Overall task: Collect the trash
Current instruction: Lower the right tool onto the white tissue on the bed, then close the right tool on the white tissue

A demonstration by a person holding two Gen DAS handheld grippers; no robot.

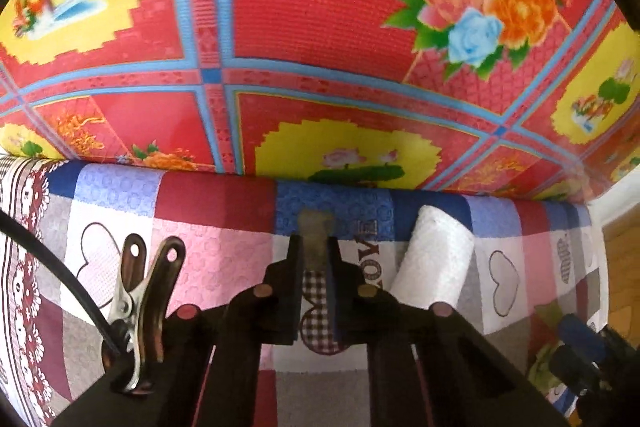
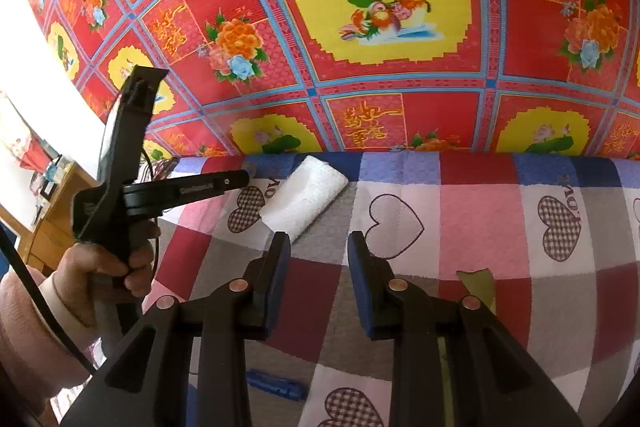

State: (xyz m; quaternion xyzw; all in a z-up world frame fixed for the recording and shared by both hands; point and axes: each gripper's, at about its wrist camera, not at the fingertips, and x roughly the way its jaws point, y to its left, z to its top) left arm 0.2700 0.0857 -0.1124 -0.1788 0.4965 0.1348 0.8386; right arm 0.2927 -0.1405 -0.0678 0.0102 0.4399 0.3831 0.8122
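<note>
While the left gripper (image 1: 316, 247) pinches a brownish scrap (image 1: 316, 227), the right gripper (image 2: 318, 247) hangs part-open and empty.

On the patchwork heart-print cloth (image 1: 224, 251), a folded white tissue (image 1: 434, 259) lies just beside the clamped jaws, toward 2 o'clock. Another olive scrap (image 2: 478, 285) sits at 4 o'clock of the right fingertips, with the tissue at their 11 o'clock.

A checked bedsheet (image 2: 472, 219) printed with hearts fills the lower half of both views. Above it lies a red floral mat (image 2: 360, 27) with yellow medallions. A wooden cabinet (image 2: 48, 227) stands at the left edge of the right wrist view.
</note>
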